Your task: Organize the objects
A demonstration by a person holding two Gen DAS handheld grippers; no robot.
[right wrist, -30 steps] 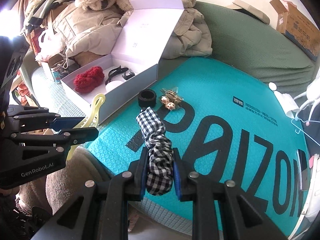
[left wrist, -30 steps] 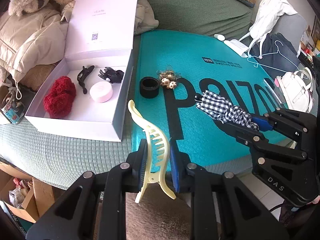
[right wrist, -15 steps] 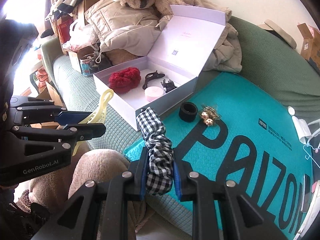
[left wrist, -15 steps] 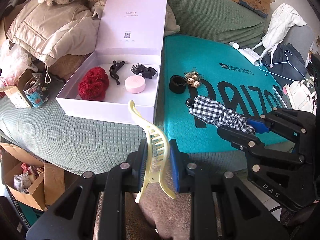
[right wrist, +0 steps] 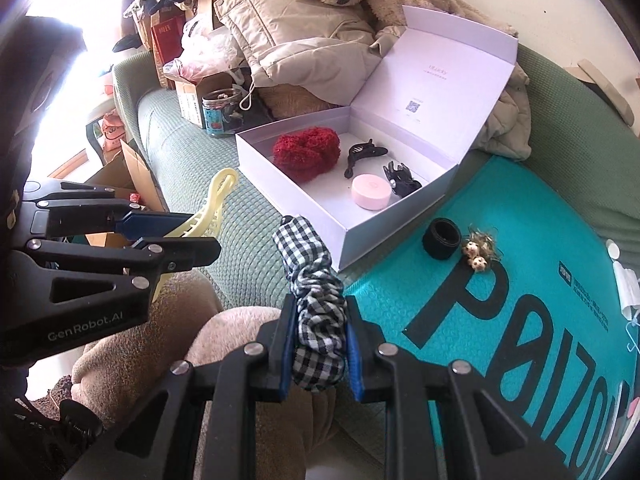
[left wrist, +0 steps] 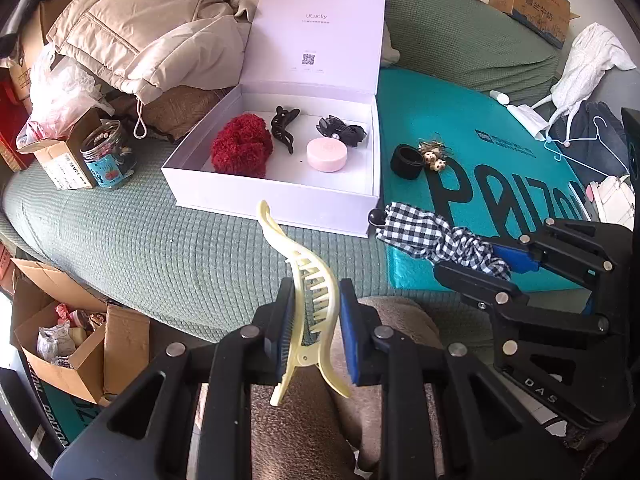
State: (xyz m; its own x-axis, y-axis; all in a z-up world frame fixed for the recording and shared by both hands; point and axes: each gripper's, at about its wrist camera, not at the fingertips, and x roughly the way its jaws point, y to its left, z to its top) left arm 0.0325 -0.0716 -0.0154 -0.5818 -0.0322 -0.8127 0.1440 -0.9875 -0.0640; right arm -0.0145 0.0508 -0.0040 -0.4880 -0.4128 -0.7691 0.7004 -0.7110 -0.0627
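My left gripper (left wrist: 314, 312) is shut on a pale yellow hair claw clip (left wrist: 308, 280), held over the green bed cover short of the open white box (left wrist: 276, 200). My right gripper (right wrist: 316, 336) is shut on a black-and-white checked scrunchie (right wrist: 314, 280), near the box's front corner. The box (right wrist: 360, 232) holds a red scrunchie (left wrist: 240, 148), a black claw clip (left wrist: 286, 128), another black clip (left wrist: 342, 130) and a pink round case (left wrist: 327, 154). On the teal mat (left wrist: 480, 120) beside the box lie a black hair band (left wrist: 407, 161) and a beaded hair tie (left wrist: 434, 158).
Beige jackets (left wrist: 140, 36) are piled behind the box, whose lid stands upright. A jar (left wrist: 106, 156) and a small carton (left wrist: 60, 164) sit left of it. Open cardboard boxes (left wrist: 72, 344) stand on the floor at lower left. Clothes and a hanger (left wrist: 580, 148) lie at far right.
Both grippers, each still holding its item, have shifted left from over the teal mat toward the white box, which now lies straight ahead of the left gripper.
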